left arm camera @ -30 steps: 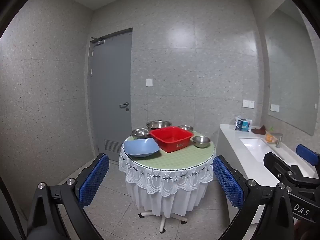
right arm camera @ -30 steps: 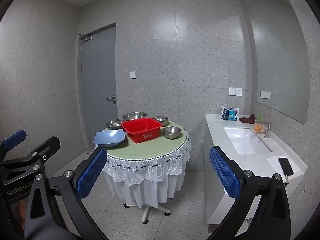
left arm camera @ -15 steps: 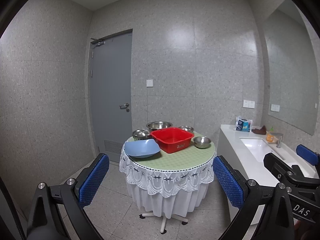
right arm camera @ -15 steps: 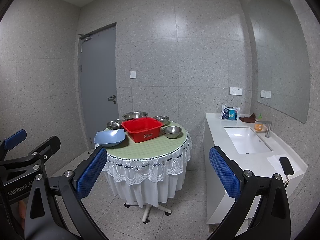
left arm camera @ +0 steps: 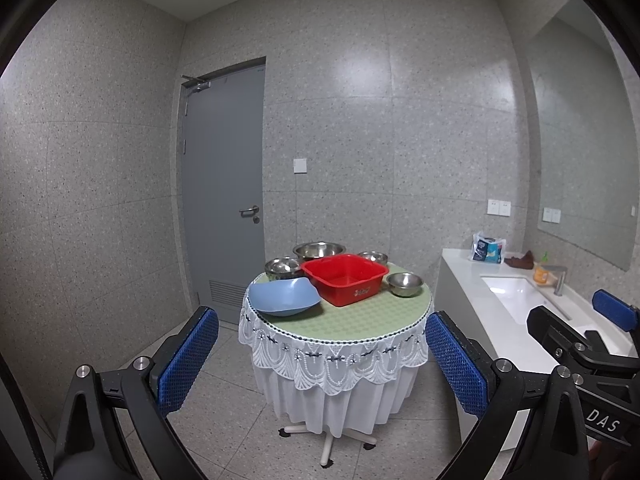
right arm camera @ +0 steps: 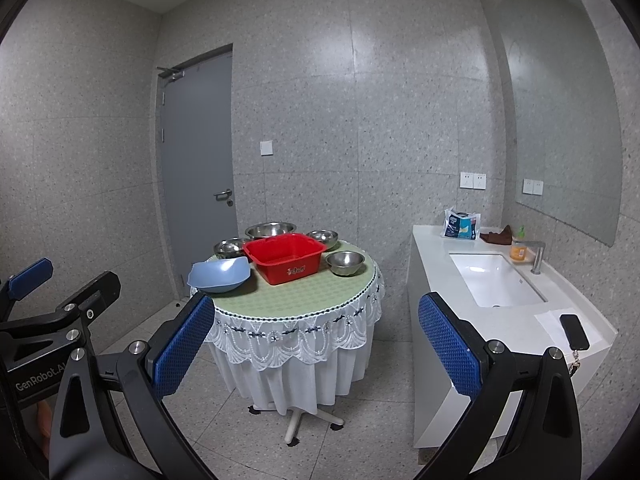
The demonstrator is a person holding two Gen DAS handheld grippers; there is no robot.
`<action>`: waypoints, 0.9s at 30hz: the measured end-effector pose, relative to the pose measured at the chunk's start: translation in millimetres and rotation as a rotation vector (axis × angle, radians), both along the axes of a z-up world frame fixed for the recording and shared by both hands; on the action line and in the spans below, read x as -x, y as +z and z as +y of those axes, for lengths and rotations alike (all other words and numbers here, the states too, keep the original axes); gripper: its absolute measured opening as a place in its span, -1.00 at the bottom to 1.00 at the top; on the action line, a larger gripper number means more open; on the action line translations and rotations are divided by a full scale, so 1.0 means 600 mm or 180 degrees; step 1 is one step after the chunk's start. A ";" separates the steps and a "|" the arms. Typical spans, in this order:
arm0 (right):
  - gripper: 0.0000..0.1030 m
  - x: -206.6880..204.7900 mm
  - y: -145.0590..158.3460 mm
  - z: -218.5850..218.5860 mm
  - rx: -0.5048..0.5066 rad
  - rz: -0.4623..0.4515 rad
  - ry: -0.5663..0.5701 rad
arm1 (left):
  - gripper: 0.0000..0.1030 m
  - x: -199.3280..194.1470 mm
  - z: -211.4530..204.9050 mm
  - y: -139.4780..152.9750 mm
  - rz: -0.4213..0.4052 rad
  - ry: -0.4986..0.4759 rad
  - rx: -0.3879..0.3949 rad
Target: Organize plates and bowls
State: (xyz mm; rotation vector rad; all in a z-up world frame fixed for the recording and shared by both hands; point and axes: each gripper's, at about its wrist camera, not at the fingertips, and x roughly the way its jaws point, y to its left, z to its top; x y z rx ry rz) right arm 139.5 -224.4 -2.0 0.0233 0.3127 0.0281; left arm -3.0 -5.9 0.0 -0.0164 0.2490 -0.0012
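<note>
Barely anything has shifted; the table sits a touch lower in view. Both the left gripper and right gripper hang wide open and empty, well short of it, likely approaching. Steel bowls ring the red basin; a blue bowl lies just left.

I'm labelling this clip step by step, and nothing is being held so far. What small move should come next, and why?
Probably step closer to the round table. Both the left gripper and the right gripper are open and empty, well short of the table. The steel bowls, the blue bowl and the red basin all sit untouched, out of reach from here.
</note>
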 end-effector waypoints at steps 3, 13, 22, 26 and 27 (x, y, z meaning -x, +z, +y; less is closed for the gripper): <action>1.00 -0.001 0.001 0.000 0.0000 0.0005 0.0001 | 0.99 -0.002 -0.001 0.001 -0.0001 0.0009 -0.0004; 1.00 -0.009 -0.003 0.001 -0.0019 0.0029 0.0010 | 0.99 -0.012 -0.004 0.000 0.0007 0.0020 -0.0018; 1.00 -0.014 -0.004 0.000 -0.0030 0.0040 0.0017 | 0.99 -0.017 -0.011 -0.003 0.0010 0.0038 -0.0027; 1.00 -0.026 -0.008 -0.006 -0.0052 0.0056 0.0025 | 0.99 -0.018 -0.019 0.001 0.0014 0.0041 -0.0039; 1.00 -0.027 -0.008 -0.007 -0.0054 0.0053 0.0026 | 0.99 -0.019 -0.019 0.001 0.0015 0.0043 -0.0040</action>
